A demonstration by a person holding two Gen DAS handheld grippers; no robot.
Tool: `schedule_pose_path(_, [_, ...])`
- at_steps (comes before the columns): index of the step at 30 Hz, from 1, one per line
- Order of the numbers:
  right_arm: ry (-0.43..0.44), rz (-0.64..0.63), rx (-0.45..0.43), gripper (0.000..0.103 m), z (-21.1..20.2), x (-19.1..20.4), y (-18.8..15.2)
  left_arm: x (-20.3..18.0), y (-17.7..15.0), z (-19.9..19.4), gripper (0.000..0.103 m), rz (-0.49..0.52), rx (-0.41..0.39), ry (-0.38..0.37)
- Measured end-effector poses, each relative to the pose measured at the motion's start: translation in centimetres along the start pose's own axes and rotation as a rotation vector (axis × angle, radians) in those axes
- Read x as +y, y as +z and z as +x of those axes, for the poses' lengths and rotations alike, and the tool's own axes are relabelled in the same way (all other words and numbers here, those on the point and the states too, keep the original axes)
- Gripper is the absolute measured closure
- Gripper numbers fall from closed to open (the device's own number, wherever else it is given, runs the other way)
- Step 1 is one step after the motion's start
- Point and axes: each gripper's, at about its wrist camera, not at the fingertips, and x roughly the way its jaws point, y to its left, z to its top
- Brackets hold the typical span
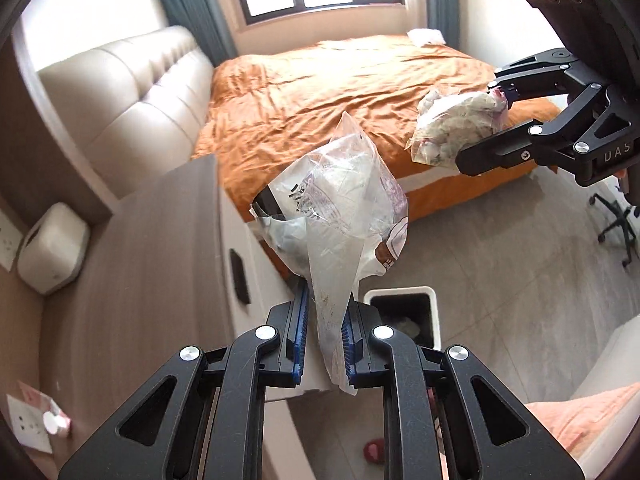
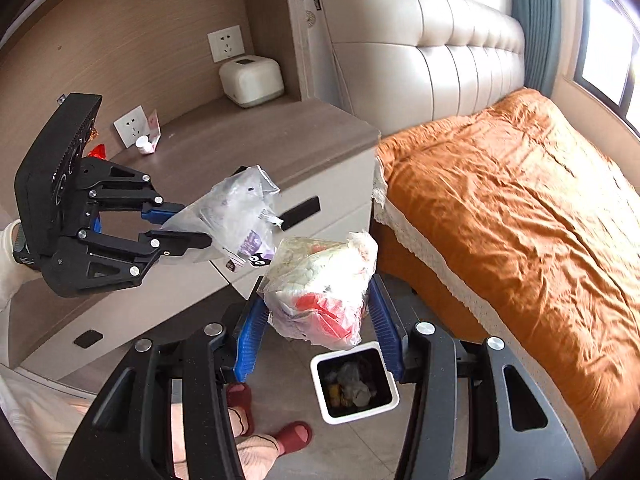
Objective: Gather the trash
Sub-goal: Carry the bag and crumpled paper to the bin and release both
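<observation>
Both bags hang in the air over the white square trash bin (image 2: 354, 384) on the floor. Left gripper (image 1: 326, 344) pinches the crinkly clear plastic bag (image 1: 340, 216) by its thin tail. Right gripper (image 2: 320, 328) has its jaws spread around a stuffed clear bag of tissue and red scraps (image 2: 320, 292), so whether it's actually clamped, can't tell. Both look light, floppy and slippery, so grab bunched film.

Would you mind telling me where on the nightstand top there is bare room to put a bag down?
The nightstand top is bare across its middle and front, between the white box at the back and the drawer edge. It is crowded only at the wall corner, by the small bottle and red wrapper.
</observation>
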Motion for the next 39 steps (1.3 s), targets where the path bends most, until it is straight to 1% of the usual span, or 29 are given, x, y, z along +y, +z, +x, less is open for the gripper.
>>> schedule_pose_path(3, [-0.001,0.039,0.026,0.052,-0.1,-1.5,-2.4,-2.4,0.6,2.8,0.089,0.028,0.03,-0.064])
schedule_pose_path(7, [-0.002,0.083,0.069,0.052,0.9,-3.2,-5.4,-4.1,0.3,6.0,0.089,0.038,0.067,-0.108])
schedule_pose_path(10, [0.007,0.119,0.099,0.052,2.5,-4.7,-7.5,-5.0,-0.1,8.9,0.089,0.048,0.094,-0.142])
schedule_pose_path(14, [0.036,0.164,0.147,0.052,5.9,-6.9,-10.7,-6.3,-1.0,13.2,0.089,0.063,0.12,-0.191])
schedule_pose_path(18, [0.092,0.198,0.214,0.052,10.8,-9.0,-14.4,-7.7,-2.6,18.7,0.089,0.075,0.156,-0.22])
schedule_pose_path(21, [0.114,0.184,0.28,0.052,15.3,-10.3,-17.7,-8.5,-4.3,23.2,0.089,0.085,0.175,-0.248])
schedule_pose_path(24, [0.14,0.168,0.321,0.052,19.4,-11.0,-20.4,-9.5,-6.4,28.2,0.089,0.125,0.2,-0.257])
schedule_pose_path(26, [0.161,0.151,0.342,0.052,22.3,-11.4,-22.4,-10.0,-7.9,31.0,0.089,0.138,0.209,-0.277])
schedule_pose_path(30, [0.199,0.132,0.379,0.052,28.3,-12.1,-26.0,-11.2,-11.1,36.7,0.089,0.199,0.24,-0.308])
schedule_pose_path(32, [0.218,0.118,0.394,0.052,31.4,-12.1,-27.8,-12.1,-12.6,39.1,0.089,0.249,0.25,-0.314])
schedule_pose_path(33, [0.218,0.108,0.403,0.051,33.0,-12.1,-28.8,-12.3,-13.4,40.5,0.088,0.267,0.257,-0.316])
schedule_pose_path(34, [0.212,0.093,0.412,0.044,34.4,-12.1,-29.8,-12.5,-14.0,41.4,0.083,0.274,0.253,-0.31])
schedule_pose_path(35, [0.207,0.082,0.422,0.008,35.5,-12.1,-30.5,-12.5,-14.5,42.2,0.048,0.276,0.244,-0.308])
schedule_pose_path(36, [0.195,0.076,0.43,0.004,36.4,-12.2,-31.2,-12.5,-15.1,43.1,0.018,0.283,0.246,-0.312])
schedule_pose_path(37, [0.179,0.07,0.421,0.004,37.0,-12.3,-31.8,-12.7,-15.6,43.7,0.005,0.308,0.238,-0.289])
schedule_pose_path(39, [0.179,0.074,0.442,0.004,38.0,-12.8,-32.9,-13.1,-16.4,44.5,0.005,0.365,0.243,-0.277])
